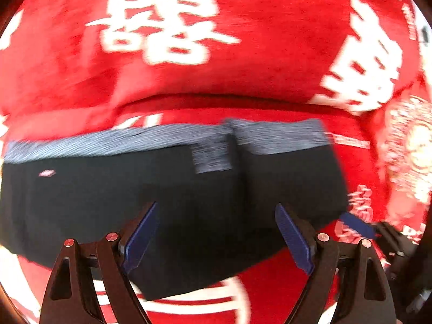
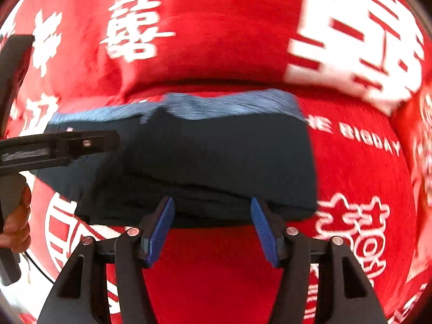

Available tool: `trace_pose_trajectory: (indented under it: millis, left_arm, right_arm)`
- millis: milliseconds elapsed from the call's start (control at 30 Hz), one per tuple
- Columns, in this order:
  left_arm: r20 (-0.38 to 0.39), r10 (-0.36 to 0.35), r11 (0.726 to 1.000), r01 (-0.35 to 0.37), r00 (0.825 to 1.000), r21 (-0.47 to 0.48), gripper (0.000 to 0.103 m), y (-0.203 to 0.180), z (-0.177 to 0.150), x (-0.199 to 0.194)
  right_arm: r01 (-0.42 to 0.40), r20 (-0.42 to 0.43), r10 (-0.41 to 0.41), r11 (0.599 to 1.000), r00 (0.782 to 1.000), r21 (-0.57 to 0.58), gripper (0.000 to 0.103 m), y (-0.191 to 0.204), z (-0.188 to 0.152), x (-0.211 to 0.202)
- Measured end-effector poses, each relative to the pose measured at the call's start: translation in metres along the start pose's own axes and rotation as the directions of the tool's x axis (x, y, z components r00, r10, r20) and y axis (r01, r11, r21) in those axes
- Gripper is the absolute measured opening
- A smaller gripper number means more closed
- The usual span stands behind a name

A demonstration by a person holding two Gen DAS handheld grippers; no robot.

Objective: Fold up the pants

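Between the spread blue pads of the left gripper (image 1: pixel 216 217) lies only the dark cloth of the pants (image 1: pixel 151 197); both fingers stand wide apart and released, their tips over the near half of the garment, though blur makes it impossible to tell whether they touch it. The right gripper (image 2: pixel 212 210) is likewise parted and holding nothing, its pad tips at the near edge of the pants (image 2: pixel 205 159), with contact again hard to judge.

Beyond the pants' far edge runs a striped blue-grey waistband (image 1: pixel 135 139), smeared by motion so its pattern cannot be read. A small pale mark near the pants' left part is too blurred to identify. Under the pants spreads a red cloth (image 1: pixel 243 62) printed with large white characters, most of them cut off by the round lens edge. Right of the pants, a few white letters on the red cloth (image 2: pixel 229 35) are only partly legible.

Left of the pants in the right wrist view, the other gripper's black body crosses the garment's corner, and a hand (image 2: pixel 17 224) grips its handle, partly cropped.
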State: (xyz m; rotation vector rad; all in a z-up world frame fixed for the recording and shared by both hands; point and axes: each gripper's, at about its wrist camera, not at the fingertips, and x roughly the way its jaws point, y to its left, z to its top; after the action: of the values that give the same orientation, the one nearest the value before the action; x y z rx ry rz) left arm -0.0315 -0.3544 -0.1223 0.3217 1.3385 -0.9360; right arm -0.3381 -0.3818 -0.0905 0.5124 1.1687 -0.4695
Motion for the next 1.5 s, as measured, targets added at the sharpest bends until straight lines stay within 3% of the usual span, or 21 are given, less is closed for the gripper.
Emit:
trace_pose_trajectory:
  millis: [67, 167, 200, 233, 267, 333, 367, 433, 567, 667, 800, 967, 1133, 1167, 1200, 1233, 1267, 1400, 1500]
  left_arm:
    - [-0.028, -0.038, 0.999, 0.039, 0.999, 0.021, 0.087, -0.011, 0.006, 0.008]
    - [-0.077, -0.041, 0.999, 0.043, 0.996, 0.026, 0.087, -0.023, 0.013, 0.027]
    - [-0.087, -0.049, 0.998, 0.051, 0.995, 0.024, 0.081, -0.021, 0.015, 0.033]
    - [-0.101, -0.059, 0.998, 0.062, 0.993, 0.024, 0.068, -0.023, 0.015, 0.037]
    - [-0.115, -0.062, 0.997, 0.066, 0.991, 0.028, 0.062, -0.026, 0.015, 0.040]
    - [-0.136, -0.074, 0.996, 0.081, 0.988, 0.045, 0.034, -0.032, 0.013, 0.044]
    - [-0.151, -0.080, 0.995, 0.089, 0.985, 0.054, 0.028, -0.035, 0.012, 0.046]
    - [-0.177, -0.097, 0.992, 0.110, 0.979, 0.068, 0.005, -0.039, 0.010, 0.050]
    - [-0.164, -0.156, 0.981, 0.172, 0.974, 0.089, 0.005, -0.047, 0.009, 0.028]
    - [-0.163, -0.117, 0.984, 0.137, 0.980, 0.114, 0.005, -0.042, -0.005, 0.018]
    - [-0.195, -0.083, 0.993, 0.098, 0.977, 0.065, 0.005, -0.023, -0.029, 0.039]
    - [-0.142, -0.079, 0.996, 0.085, 0.987, 0.036, 0.005, -0.022, -0.035, 0.043]
    - [-0.112, -0.048, 0.998, 0.051, 0.993, 0.023, 0.005, -0.025, -0.037, 0.028]
    - [-0.112, -0.039, 0.999, 0.041, 0.993, 0.018, 0.008, -0.026, -0.036, 0.026]
    - [-0.109, -0.022, 1.000, 0.023, 0.994, 0.013, 0.026, -0.026, -0.035, 0.023]
    - [-0.092, 0.014, 1.000, -0.014, 0.996, 0.002, 0.052, -0.026, -0.033, 0.017]
    - [-0.073, 0.023, 1.000, -0.023, 0.997, -0.010, 0.061, -0.025, -0.032, 0.011]
    - [0.001, 0.017, 1.000, -0.017, 1.000, -0.013, 0.065, -0.033, -0.019, -0.013]
    - [0.018, 0.020, 1.000, -0.020, 1.000, 0.022, 0.065, -0.047, -0.008, -0.008]
  right_arm:
    - [-0.002, -0.009, 0.002, 0.999, 1.000, 0.034, 0.063, -0.016, -0.003, -0.001]
    - [-0.009, -0.026, 0.010, 0.998, 1.000, 0.063, 0.063, -0.027, -0.007, -0.001]
    - [-0.014, -0.031, 0.016, 0.997, 0.999, 0.074, 0.063, -0.031, -0.009, -0.001]
    - [-0.021, -0.036, 0.024, 0.996, 0.999, 0.090, 0.063, -0.035, -0.010, 0.000]
    - [-0.025, -0.037, 0.028, 0.995, 0.999, 0.099, 0.063, -0.037, -0.012, 0.000]
    - [-0.034, -0.039, 0.039, 0.993, 0.998, 0.114, 0.058, -0.041, -0.014, 0.001]
    - [-0.042, -0.044, 0.048, 0.992, 0.998, 0.122, 0.054, -0.043, -0.016, 0.003]
    - [-0.058, -0.056, 0.066, 0.989, 0.996, 0.139, 0.044, -0.048, -0.020, 0.003]
    - [-0.075, -0.062, 0.087, 0.982, 0.994, 0.173, 0.039, -0.057, -0.020, -0.002]
    - [-0.077, -0.053, 0.087, 0.981, 0.995, 0.177, 0.039, -0.061, -0.019, -0.010]
    - [-0.079, -0.074, 0.093, 0.981, 0.993, 0.176, 0.039, -0.063, -0.021, -0.006]
    - [-0.102, -0.080, 0.116, 0.981, 0.990, 0.166, 0.039, -0.063, -0.018, -0.002]
    - [-0.140, -0.044, 0.150, 0.973, 0.988, 0.182, 0.039, -0.076, 0.007, -0.003]
    - [-0.144, -0.034, 0.152, 0.975, 0.988, 0.171, 0.039, -0.078, 0.016, -0.003]
    - [-0.144, -0.030, 0.151, 0.976, 0.988, 0.162, 0.039, -0.079, 0.020, -0.001]
    - [-0.144, -0.028, 0.150, 0.977, 0.988, 0.156, 0.039, -0.079, 0.025, 0.001]
    - [-0.147, -0.028, 0.153, 0.977, 0.988, 0.155, 0.039, -0.081, 0.030, 0.004]
    - [-0.185, -0.028, 0.196, 0.957, 0.980, 0.223, 0.039, -0.093, 0.042, 0.019]
    - [-0.207, -0.017, 0.220, 0.938, 0.975, 0.277, 0.039, -0.102, 0.046, 0.026]
